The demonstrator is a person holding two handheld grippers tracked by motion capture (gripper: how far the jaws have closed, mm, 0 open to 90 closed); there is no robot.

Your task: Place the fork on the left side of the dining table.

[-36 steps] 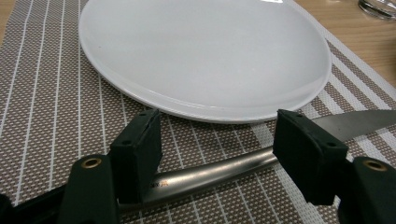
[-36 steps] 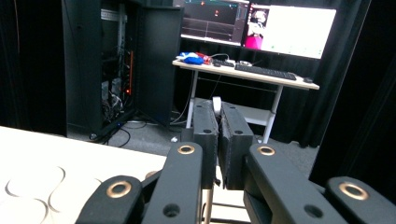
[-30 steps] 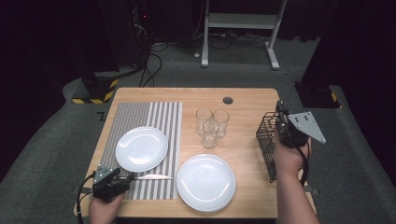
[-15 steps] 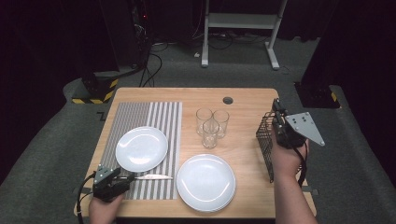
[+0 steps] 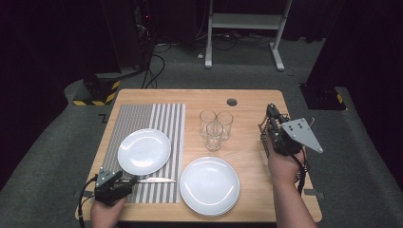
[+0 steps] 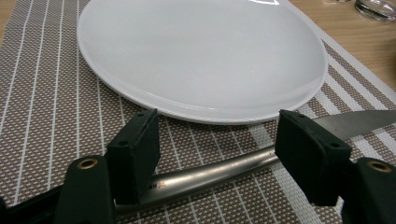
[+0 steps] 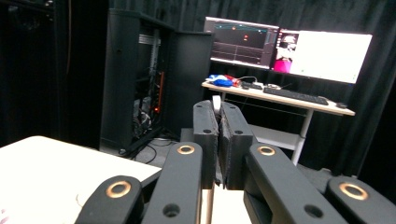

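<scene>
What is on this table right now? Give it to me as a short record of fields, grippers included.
surface: wooden table with a striped placemat
plates: small plate on the placemat; large plate on bare wood
glasses: three glasses clustered mid-table
knife: knife lying on the placemat beside the small plate
left gripper: left gripper open, jaws astride the knife handle
right gripper: right gripper shut on something thin and pale, raised over the wire basket

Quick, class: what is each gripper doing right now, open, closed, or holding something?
Left gripper: open, jaws on either side of the knife handle on the placemat, not clamped.
Right gripper: shut on a thin pale item; what it is cannot be told.
</scene>
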